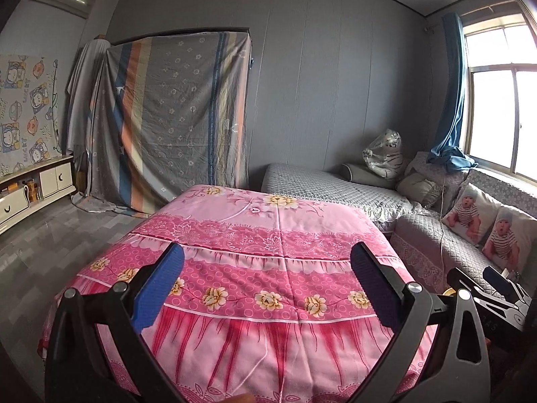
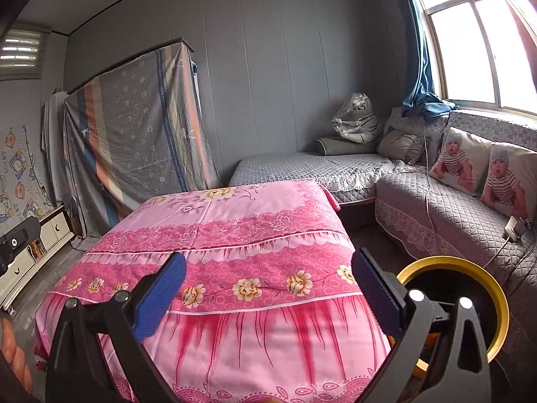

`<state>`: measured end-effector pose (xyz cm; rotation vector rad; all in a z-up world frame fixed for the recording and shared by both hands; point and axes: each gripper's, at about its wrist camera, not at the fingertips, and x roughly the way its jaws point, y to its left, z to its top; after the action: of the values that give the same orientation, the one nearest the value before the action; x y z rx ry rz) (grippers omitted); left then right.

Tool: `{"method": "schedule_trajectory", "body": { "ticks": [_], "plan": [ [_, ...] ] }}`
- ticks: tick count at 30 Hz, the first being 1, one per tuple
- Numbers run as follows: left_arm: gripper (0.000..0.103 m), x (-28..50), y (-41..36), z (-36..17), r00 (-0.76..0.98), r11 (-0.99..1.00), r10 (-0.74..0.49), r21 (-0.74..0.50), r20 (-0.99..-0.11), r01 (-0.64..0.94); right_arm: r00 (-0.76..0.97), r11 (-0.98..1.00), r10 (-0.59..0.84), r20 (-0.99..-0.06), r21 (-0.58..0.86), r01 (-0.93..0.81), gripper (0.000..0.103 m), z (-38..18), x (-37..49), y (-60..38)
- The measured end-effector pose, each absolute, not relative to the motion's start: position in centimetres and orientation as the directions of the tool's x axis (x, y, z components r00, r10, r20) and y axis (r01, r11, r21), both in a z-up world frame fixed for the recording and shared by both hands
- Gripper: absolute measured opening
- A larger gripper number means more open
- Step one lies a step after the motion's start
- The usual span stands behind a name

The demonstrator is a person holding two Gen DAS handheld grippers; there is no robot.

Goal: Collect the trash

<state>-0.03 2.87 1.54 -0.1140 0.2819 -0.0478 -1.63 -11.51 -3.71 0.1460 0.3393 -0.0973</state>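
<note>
A table under a pink floral cloth [image 1: 268, 235] fills the middle of both views, and its top [image 2: 235, 211] shows only the print. My left gripper [image 1: 266, 252] hovers over the near edge, blue pads wide apart with nothing between them. My right gripper [image 2: 268, 260] is open too and holds nothing. It shows in the left wrist view as a black frame with a blue pad [image 1: 496, 278] at the right edge. A round bin with a yellow rim [image 2: 446, 260] stands low at the table's right, behind my right finger; its inside is dark.
A grey quilted corner sofa [image 2: 436, 208] runs along the right under the window, with baby-print pillows [image 2: 456, 164], a wrapped plush tiger [image 2: 355, 121] and a charger with cable [image 2: 515, 226]. A sheet-draped wardrobe [image 1: 167, 117] and a low white cabinet [image 1: 33, 188] stand left.
</note>
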Motion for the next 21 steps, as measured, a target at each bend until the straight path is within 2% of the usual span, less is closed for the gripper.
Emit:
{"method": "schedule_trajectory", "body": {
  "ticks": [21],
  "plan": [
    [0.095, 0.20, 2.58, 1.05, 0.956, 0.990, -0.080, -0.136, -0.283, 0.042, 0.931, 0.984, -0.071, -0.357, 0.130, 0.125, 0.095, -4.37, -1.42, -11.62]
  ]
}}
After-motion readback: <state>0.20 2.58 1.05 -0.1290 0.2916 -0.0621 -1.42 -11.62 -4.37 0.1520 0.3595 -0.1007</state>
